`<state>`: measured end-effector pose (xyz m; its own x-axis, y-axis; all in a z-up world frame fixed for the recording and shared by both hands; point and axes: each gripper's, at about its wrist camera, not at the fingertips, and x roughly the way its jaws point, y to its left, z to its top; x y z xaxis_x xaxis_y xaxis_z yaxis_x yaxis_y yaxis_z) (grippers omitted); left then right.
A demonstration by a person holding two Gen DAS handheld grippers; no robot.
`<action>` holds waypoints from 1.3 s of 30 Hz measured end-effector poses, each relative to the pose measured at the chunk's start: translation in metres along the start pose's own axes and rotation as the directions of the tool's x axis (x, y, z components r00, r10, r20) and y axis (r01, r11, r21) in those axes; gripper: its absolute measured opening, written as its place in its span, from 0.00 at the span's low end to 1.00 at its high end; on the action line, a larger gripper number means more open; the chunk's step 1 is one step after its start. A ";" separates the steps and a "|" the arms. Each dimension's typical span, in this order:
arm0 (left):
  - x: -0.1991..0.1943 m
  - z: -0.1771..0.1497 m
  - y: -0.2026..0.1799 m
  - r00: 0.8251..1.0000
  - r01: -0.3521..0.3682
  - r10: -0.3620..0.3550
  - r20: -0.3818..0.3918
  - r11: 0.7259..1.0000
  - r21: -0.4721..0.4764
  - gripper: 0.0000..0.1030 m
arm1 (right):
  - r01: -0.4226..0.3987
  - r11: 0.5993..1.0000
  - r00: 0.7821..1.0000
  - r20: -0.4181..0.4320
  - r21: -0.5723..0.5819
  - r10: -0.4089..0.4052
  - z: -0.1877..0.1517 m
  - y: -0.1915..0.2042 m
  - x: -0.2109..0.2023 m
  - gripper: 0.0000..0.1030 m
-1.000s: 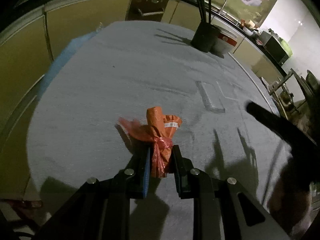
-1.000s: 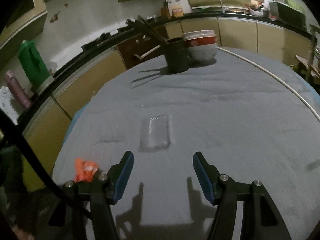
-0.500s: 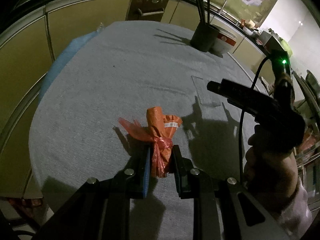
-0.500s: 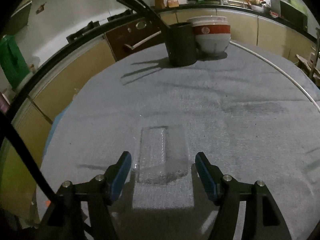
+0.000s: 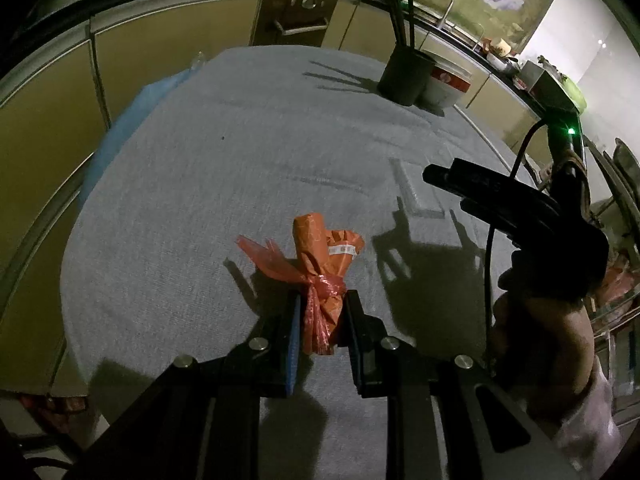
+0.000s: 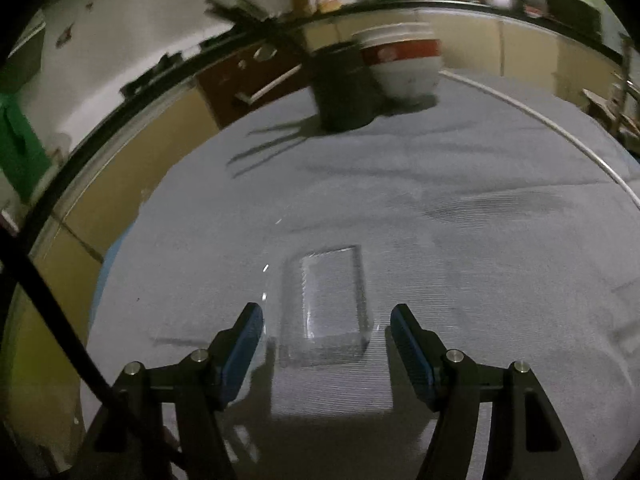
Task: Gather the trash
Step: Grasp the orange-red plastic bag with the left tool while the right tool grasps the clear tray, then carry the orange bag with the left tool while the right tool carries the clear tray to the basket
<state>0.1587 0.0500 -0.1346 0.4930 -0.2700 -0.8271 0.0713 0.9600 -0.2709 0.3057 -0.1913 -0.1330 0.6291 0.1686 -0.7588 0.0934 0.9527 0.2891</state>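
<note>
Left wrist: your left gripper (image 5: 322, 312) pinches the orange wrapper (image 5: 322, 264); right gripper (image 6: 326, 320) has just been opening, its fingers wide around the clear tray (image 6: 328, 300) mid-tabletop.

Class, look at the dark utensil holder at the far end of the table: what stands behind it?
Behind the dark utensil holder stands a white bowl with a red band. The holder covers the bowl's left side, so nothing there can be seen.

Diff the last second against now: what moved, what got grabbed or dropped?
The right gripper came in over the grey tablecloth to the clear plastic tray; its jaws have just been opening and now straddle the tray's near end without pressing on it. Nothing grabbed or released. Unchanged: the left gripper is shut on the orange wrapper bundle, and the dark utensil holder and bowls stand at the far edge.
</note>
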 end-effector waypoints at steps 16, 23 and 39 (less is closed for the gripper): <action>-0.009 -0.005 -0.025 1.000 -0.012 0.012 0.000 0.999 0.043 0.21 | 0.027 0.999 0.999 0.030 -0.026 -0.026 -0.002 -0.004 -0.003 0.54; -0.021 -0.019 -0.056 1.000 0.008 -0.008 0.002 0.995 0.103 0.21 | 0.003 1.000 0.997 0.076 -0.017 -0.001 -0.029 -0.047 -0.061 0.54; -0.057 -0.084 -0.142 0.997 -0.046 0.022 0.076 0.945 0.323 0.21 | -0.020 1.000 0.988 0.151 0.007 0.019 -0.152 -0.117 -0.204 0.54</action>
<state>0.0478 -0.0777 -0.0902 0.5590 -0.2423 -0.7930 0.3254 0.9437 -0.0589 0.0494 -0.2991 -0.1012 0.7402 0.1466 -0.6562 0.0860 0.9473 0.3087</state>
